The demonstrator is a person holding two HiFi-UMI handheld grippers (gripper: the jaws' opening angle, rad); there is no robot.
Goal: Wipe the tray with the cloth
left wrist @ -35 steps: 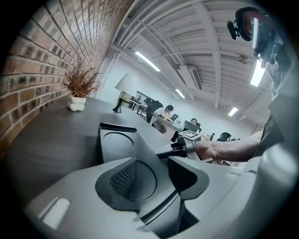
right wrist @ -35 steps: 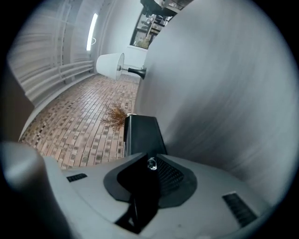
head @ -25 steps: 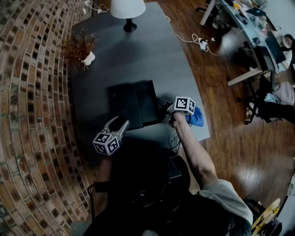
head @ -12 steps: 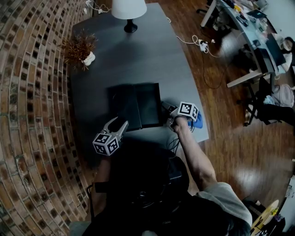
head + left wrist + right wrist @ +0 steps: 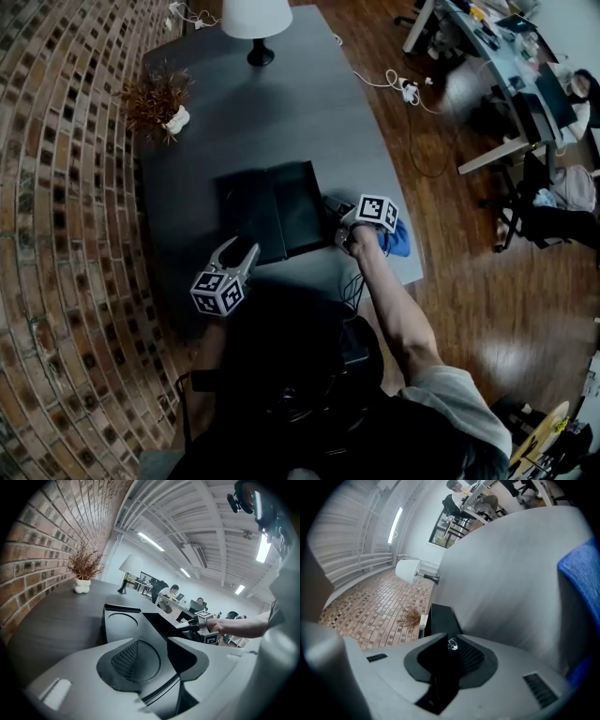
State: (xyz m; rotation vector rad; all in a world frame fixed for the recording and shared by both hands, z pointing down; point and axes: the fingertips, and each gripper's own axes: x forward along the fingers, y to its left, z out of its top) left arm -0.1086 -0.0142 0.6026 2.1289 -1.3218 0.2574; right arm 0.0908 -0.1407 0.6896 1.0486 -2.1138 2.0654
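Simply black tray [image 5: 272, 211], blue cloth [image 5: 401, 241].

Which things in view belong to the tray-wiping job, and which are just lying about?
Belongs to the job:
- tray, black, on the grey table
- cloth, blue, near the table's right edge, to the right of the tray

Just lying about:
- lamp at the table's far end
- dried plant in a white pot
- power strip, off the table
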